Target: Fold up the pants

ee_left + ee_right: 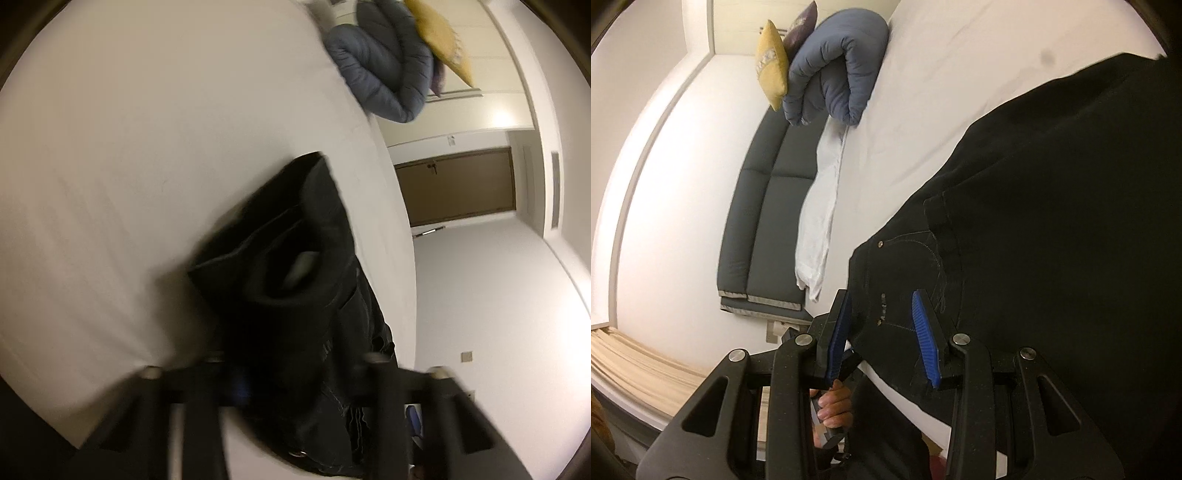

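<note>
The black pants (pixel 1052 206) lie on a white bed (pixel 960 59). In the right wrist view my right gripper (pixel 886 332) is open, its blue-padded fingers (pixel 925 336) on either side of the waistband edge with its rivets, near the bed's edge. In the left wrist view the pants (pixel 291 280) hang bunched and blurred right in front of the camera. My left gripper (pixel 295 384) seems shut on that fabric; its fingertips are hidden by the cloth.
A folded blue-grey duvet (pixel 838 70) and a yellow pillow (pixel 772 74) lie at the far end of the bed. A dark grey headboard (pixel 764 199) runs along the wall. A brown door (pixel 458 188) shows beyond the bed.
</note>
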A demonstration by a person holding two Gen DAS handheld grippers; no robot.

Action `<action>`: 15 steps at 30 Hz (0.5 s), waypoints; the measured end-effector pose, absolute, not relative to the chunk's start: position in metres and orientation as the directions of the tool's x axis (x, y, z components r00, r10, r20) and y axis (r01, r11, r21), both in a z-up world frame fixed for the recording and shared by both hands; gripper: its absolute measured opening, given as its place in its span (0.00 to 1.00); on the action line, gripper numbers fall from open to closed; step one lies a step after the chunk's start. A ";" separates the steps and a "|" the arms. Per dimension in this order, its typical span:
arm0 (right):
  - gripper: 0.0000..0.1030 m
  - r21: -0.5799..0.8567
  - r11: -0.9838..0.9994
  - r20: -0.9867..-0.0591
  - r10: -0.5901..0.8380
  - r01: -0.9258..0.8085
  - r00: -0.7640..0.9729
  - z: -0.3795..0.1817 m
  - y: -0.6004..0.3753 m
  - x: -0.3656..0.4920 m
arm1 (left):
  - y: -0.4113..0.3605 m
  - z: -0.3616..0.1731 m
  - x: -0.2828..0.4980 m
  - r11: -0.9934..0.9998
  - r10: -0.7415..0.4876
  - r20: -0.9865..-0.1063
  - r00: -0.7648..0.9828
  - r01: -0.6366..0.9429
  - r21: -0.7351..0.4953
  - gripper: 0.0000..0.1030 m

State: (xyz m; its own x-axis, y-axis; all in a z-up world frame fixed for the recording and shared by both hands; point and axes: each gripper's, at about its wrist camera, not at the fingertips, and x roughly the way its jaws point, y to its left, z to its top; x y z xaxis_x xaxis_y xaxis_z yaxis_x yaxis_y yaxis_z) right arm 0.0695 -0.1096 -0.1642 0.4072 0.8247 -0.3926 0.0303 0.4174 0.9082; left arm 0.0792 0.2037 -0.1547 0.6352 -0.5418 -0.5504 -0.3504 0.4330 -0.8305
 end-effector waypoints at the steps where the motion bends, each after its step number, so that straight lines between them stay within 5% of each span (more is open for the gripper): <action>1: 0.33 0.901 0.434 -0.410 0.823 0.031 0.392 -0.164 -0.105 0.075 | 0.203 -0.154 0.079 0.439 -0.534 -0.556 0.638 -0.352 -0.826 0.20; 8: 0.33 0.879 0.476 -0.454 0.842 -0.006 0.292 -0.167 -0.066 0.116 | 0.191 -0.118 0.076 0.514 -0.491 -0.547 0.678 -0.281 -0.810 0.14; 11: 0.32 0.817 0.574 -0.572 0.796 0.052 0.197 -0.197 -0.045 0.129 | 0.183 -0.105 0.074 0.560 -0.472 -0.551 0.688 -0.249 -0.790 0.14; 12: 0.26 0.763 0.642 -0.645 0.748 0.076 0.157 -0.213 -0.040 0.130 | 0.179 -0.100 0.074 0.577 -0.466 -0.554 0.690 -0.237 -0.781 0.14; 15: 0.04 0.792 0.604 -0.606 0.758 0.092 0.242 -0.231 -0.048 0.121 | 0.173 -0.090 0.076 0.605 -0.450 -0.560 0.695 -0.225 -0.764 0.14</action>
